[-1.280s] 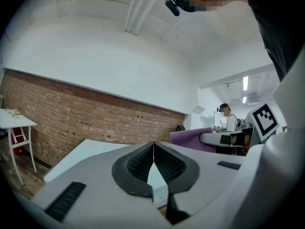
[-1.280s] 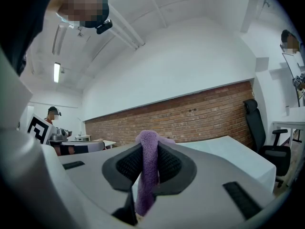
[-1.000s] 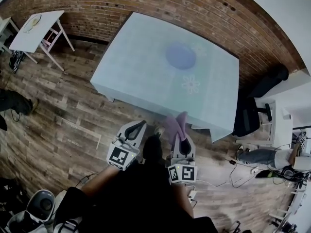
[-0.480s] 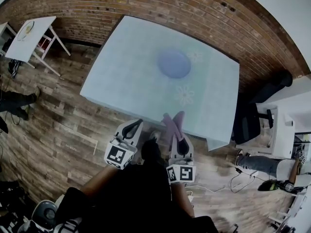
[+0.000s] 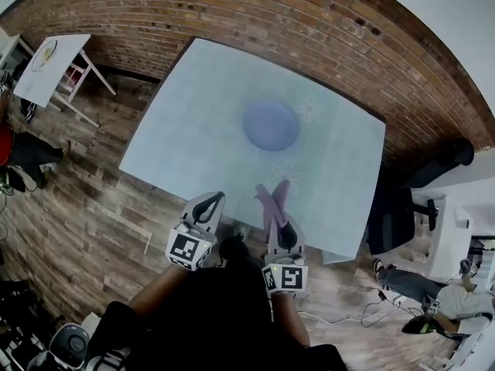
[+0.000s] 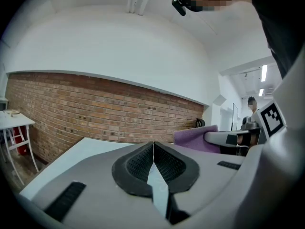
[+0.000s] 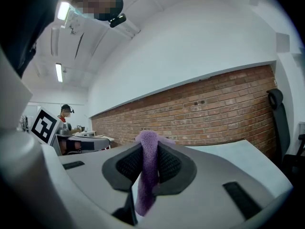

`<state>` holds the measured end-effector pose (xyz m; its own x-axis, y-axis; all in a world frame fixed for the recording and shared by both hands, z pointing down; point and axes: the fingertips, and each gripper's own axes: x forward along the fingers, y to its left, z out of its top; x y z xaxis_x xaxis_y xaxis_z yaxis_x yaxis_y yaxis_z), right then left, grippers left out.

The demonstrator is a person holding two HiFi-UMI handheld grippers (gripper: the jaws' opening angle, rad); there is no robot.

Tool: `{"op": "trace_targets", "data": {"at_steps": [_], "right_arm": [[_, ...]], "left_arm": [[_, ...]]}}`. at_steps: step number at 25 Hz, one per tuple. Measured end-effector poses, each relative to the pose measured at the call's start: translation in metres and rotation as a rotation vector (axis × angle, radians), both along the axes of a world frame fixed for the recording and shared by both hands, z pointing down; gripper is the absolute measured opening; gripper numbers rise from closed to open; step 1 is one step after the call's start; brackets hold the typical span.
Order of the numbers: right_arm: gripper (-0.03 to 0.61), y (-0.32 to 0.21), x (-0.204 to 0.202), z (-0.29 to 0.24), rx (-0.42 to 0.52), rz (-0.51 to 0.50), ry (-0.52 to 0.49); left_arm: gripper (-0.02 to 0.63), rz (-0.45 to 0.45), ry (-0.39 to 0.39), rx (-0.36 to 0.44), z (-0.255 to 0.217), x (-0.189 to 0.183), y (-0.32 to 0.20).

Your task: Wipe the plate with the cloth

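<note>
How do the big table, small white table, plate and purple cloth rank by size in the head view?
1. Big table: clearly largest.
2. Small white table and plate: look much alike; I won't rank them.
3. Purple cloth, in the right claw: smallest showing, partly hidden there.

Cloth (image 7: pixel 145 175) middle hidden between right fingers (image 7: pixel 170 165); bystander (image 5: pixel 27 154) cropped by left edge.

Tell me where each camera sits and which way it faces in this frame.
Head view: on the person's head, looking steeply down at the table and plate; both forearms, left hand-held gripper and right hand-held gripper show.
Left gripper view: rides that gripper, facing level toward the brick wall; its shut jaws show.
Right gripper view: same direction; its jaws pinch the purple cloth.
Both gripper views share the wall and table.
</note>
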<state>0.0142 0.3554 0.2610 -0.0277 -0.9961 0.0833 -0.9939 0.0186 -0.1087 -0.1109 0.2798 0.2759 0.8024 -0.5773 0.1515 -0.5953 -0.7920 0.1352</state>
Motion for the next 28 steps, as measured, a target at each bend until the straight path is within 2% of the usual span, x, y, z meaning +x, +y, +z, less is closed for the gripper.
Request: {"op": "trace_targets", "data": {"at_steps": [9, 13, 21, 28], "right_arm": [[0.069, -0.043, 0.053, 0.007, -0.014, -0.058, -0.01], [0.069, -0.061, 0.064, 0.01, -0.028, -0.066, -0.003], [0.069, -0.105, 0.065, 0.017, -0.045, -0.047, 0.006], [0.069, -0.172, 0.064, 0.017, -0.064, -0.018, 0.021]], "left_arm": [[0.034, -0.086, -0.027, -0.04, 0.014, 0.042, -0.052], [0.034, -0.109, -0.024, -0.057, 0.017, 0.052, -0.075], [0.034, -0.09, -0.012, -0.126, 0.038, 0.063, -0.126], [0.034, -0.057, -0.018, -0.187, 0.063, 0.078, -0.194]]}}
